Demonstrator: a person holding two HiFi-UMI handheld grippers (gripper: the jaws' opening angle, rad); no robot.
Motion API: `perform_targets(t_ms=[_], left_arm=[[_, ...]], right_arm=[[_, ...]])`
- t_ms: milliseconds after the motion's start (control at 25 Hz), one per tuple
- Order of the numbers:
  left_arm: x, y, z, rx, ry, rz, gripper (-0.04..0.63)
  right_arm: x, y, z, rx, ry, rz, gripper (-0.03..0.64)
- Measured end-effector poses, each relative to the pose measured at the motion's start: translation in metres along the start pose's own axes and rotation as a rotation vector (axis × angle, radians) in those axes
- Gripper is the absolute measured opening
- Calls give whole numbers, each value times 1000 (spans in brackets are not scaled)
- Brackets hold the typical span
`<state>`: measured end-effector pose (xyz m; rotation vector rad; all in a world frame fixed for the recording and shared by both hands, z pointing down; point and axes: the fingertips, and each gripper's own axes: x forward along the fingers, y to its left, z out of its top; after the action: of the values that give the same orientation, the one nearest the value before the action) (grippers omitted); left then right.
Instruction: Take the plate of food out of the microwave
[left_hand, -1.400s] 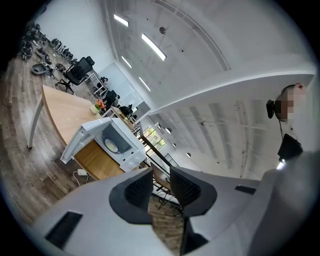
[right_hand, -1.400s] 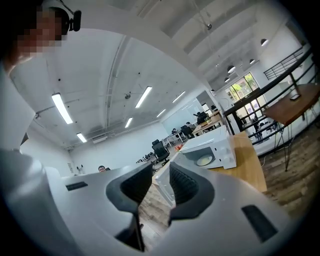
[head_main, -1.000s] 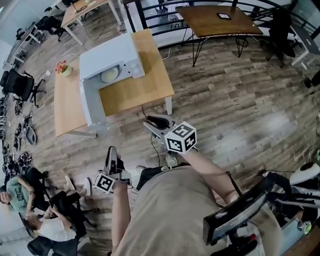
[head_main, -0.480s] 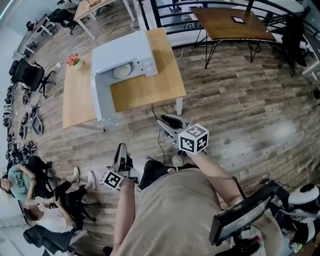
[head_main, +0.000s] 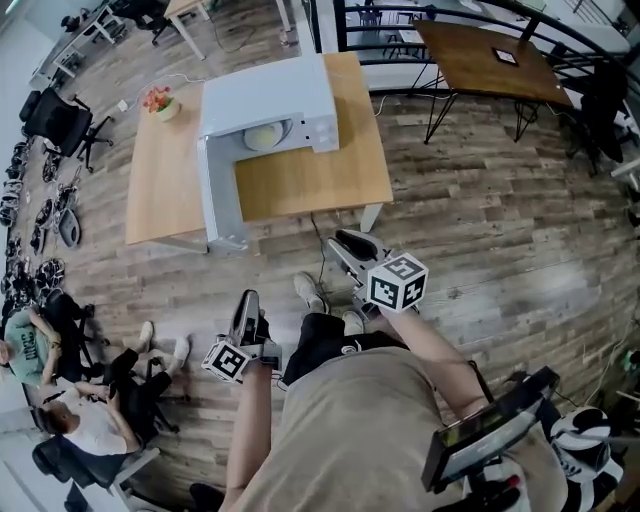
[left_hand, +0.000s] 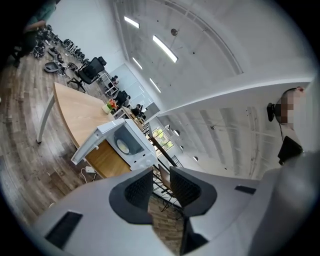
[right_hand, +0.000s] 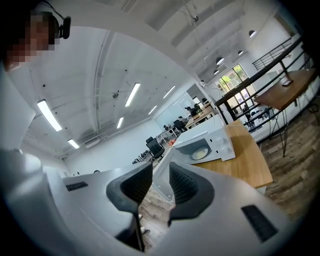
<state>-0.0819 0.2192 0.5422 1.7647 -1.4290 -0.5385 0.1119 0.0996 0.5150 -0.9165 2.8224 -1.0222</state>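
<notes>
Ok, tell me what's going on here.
A person holds a gripper in each hand and stands back from the wooden table. On it sits a white microwave with its door swung open and the plate of food inside. The left gripper and right gripper are both empty, jaws a little apart, well short of the microwave. The plate is not yet taken out.

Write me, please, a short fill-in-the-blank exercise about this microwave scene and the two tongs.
1. The door of the microwave stands ___.
2. The plate of food sits ___ the microwave.
3. The microwave stands on a ___ table.
4. The left tongs and the right tongs hold ___.

Missing words: open; inside; wooden; nothing.
</notes>
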Motion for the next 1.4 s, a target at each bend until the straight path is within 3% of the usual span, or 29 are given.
perform_targets(t_ms=[600,760,1120,1400], left_arm=[[128,40,93,36,91,-52,86],[150,55,118,56,109,-53,5],[197,85,142,38,192,-62,5],[218,96,158,4,188,-92,5]], right_arm=[[137,-44,49,39,35,-85,89],[162,-51,58,40,31,-115,89],[198,-68,69,57,31,-199,89],[225,-83,75,82,36,-258,89]])
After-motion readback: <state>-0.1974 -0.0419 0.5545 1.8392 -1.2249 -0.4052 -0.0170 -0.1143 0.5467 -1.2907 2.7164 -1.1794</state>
